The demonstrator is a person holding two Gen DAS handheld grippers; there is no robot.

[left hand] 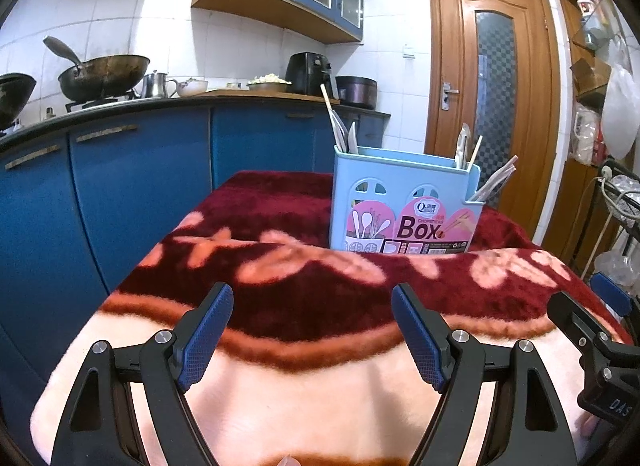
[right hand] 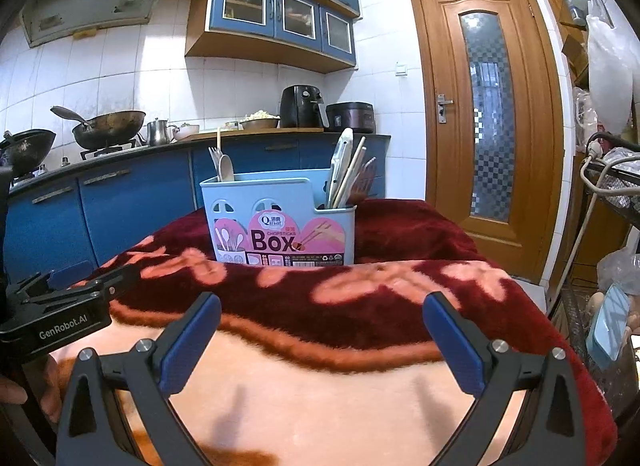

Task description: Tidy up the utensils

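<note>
1. My left gripper [left hand: 312,330] hangs above the near edge of the blanket-covered table [left hand: 320,394], jaws apart, holding nothing.
2. My right gripper [right hand: 322,340] does likewise, spread wide.
3. The blue utensil box [right hand: 280,221] stands upright toward the far edge, with utensils [right hand: 344,169] inside.

Both cams sit low, just above the near edge of the blanket-covered table [left hand: 320,398], looking forward along their own fingers toward the kitchen wall. The left wrist view looks out between the left claw [left hand: 312,330] and sees the blue utensil box [left hand: 404,201] a bit right of centre; the right claw's body pokes in at its right edge. The right wrist view looks through the right claw [right hand: 322,342] with the box slightly left of centre and the left claw's body at its left edge. So they're side by side, roughly parallel. Shared stuff: box, blanket, blue cabinets [right hand: 132,201], wooden door [right hand: 488,117].
</note>
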